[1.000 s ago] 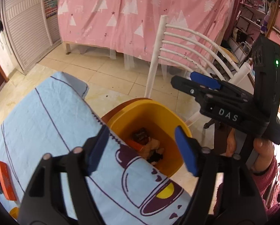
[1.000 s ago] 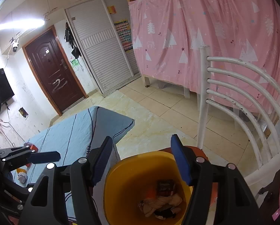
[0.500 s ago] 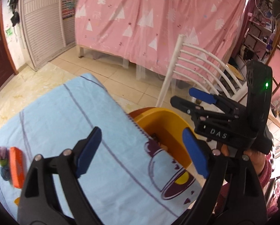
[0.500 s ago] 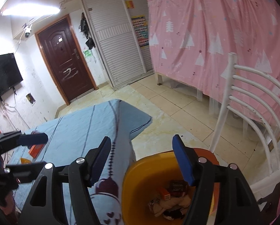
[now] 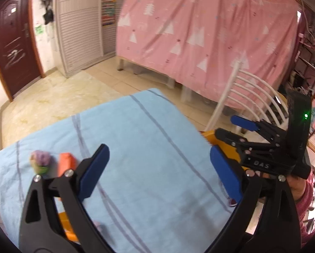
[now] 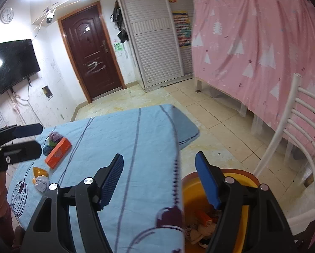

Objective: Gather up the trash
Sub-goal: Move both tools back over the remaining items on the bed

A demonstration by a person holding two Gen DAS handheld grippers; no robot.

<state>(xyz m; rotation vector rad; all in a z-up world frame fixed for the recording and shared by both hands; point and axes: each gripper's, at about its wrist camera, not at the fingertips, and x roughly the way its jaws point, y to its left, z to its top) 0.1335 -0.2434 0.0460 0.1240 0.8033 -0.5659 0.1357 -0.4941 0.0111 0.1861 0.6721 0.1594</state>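
On the blue tablecloth [image 6: 115, 143] lie an orange box [image 6: 58, 152], a purple and green crumpled ball [image 6: 54, 137], a white paper wad [image 6: 41, 183] and a small yellow piece [image 6: 39, 171]. The box [image 5: 66, 162] and ball [image 5: 41, 162] also show in the left wrist view. The yellow bin [image 6: 237, 189] stands beside the table's right edge with trash inside. My left gripper [image 5: 159, 174] is open and empty above the cloth. My right gripper [image 6: 160, 179] is open and empty over the table edge and bin; it also shows in the left wrist view [image 5: 242, 126].
A white slatted chair [image 6: 294, 130] stands right of the bin. A pink curtain [image 6: 263, 42] hangs behind it. A dark door [image 6: 90, 48] and a wall TV [image 6: 11, 63] are at the far left. Tiled floor [image 6: 210, 126] surrounds the table.
Both grippers have swung left, away from over the bin and toward the table. The trash on the cloth has come more into view. Both stay open.
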